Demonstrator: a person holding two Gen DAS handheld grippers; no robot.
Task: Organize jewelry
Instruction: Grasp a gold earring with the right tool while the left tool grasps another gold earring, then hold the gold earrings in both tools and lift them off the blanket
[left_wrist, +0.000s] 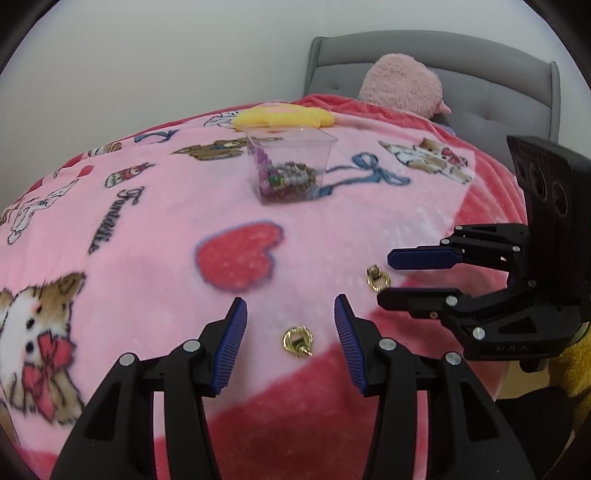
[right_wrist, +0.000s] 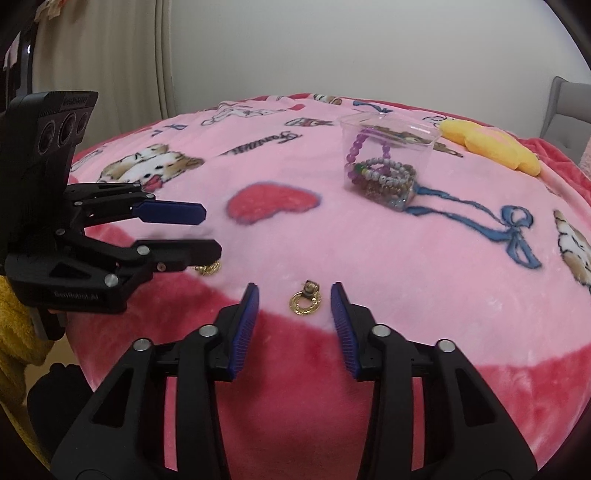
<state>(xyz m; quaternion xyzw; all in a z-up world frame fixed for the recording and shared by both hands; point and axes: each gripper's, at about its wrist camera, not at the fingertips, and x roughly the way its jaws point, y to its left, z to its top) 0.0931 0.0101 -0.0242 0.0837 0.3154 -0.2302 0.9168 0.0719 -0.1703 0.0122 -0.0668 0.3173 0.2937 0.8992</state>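
Note:
Two gold ring earrings lie near the front edge of a pink cartoon blanket (left_wrist: 155, 229). One earring (left_wrist: 297, 339) rests on the blanket between the blue pads of my left gripper (left_wrist: 290, 306), which is open and not touching it. The other earring (right_wrist: 306, 301) lies between the pads of my right gripper (right_wrist: 294, 291), also open with gaps on both sides. Each gripper shows in the other's view: the right gripper (left_wrist: 386, 278) over its earring (left_wrist: 378, 278), and the left gripper (right_wrist: 211, 232) partly hiding its earring (right_wrist: 208, 267). A clear plastic cup (left_wrist: 291, 166) (right_wrist: 384, 166) holding bead bracelets stands farther back.
A yellow flower plush (left_wrist: 284, 114) (right_wrist: 487, 144) lies behind the cup. A pink plush toy (left_wrist: 402, 85) leans on the grey headboard (left_wrist: 480, 85). A curtain (right_wrist: 110, 74) hangs at the left. A yellow fuzzy sleeve (right_wrist: 14, 332) shows behind the left gripper.

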